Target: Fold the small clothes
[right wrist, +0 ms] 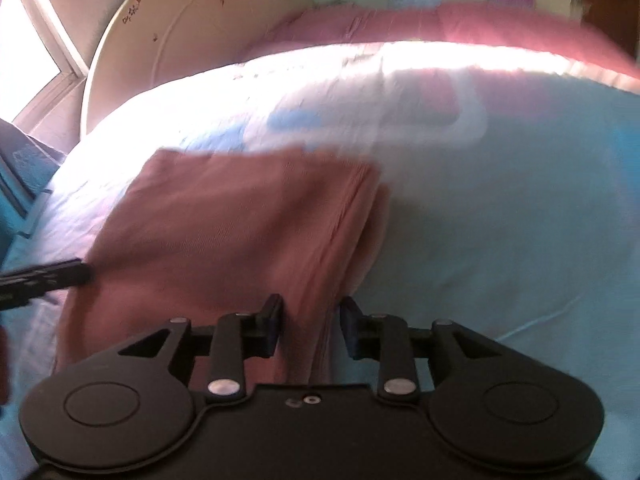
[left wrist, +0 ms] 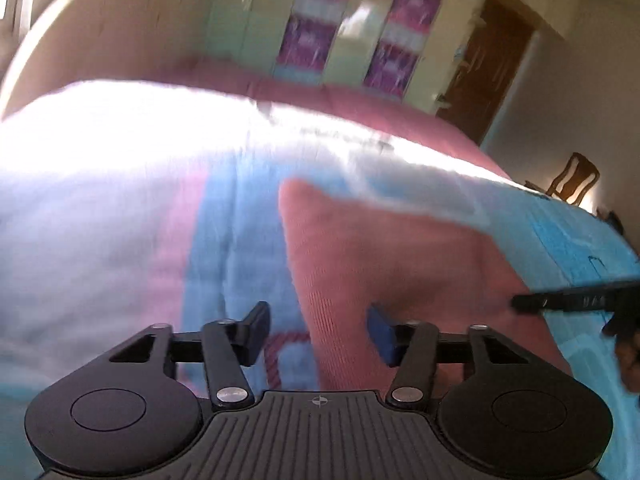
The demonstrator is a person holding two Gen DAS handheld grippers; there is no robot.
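Left gripper [left wrist: 318, 334] & right gripper [right wrist: 310, 326] spread over ribbed pink cloth [right wrist: 240, 220]

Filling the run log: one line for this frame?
left gripper: open, at pink knit garment | right gripper: open, straddling its folded edge | garment on light blue bedsheet

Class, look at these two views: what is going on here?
A person with a gripper in each hand is folding a pink garment on a bed. The cloth lies partly folded, its layered edge on the right. The left gripper and the right gripper both sit open at its near edge, cloth between their fingers but not pinched. The pictures are blurred, so finer detail cannot be told.
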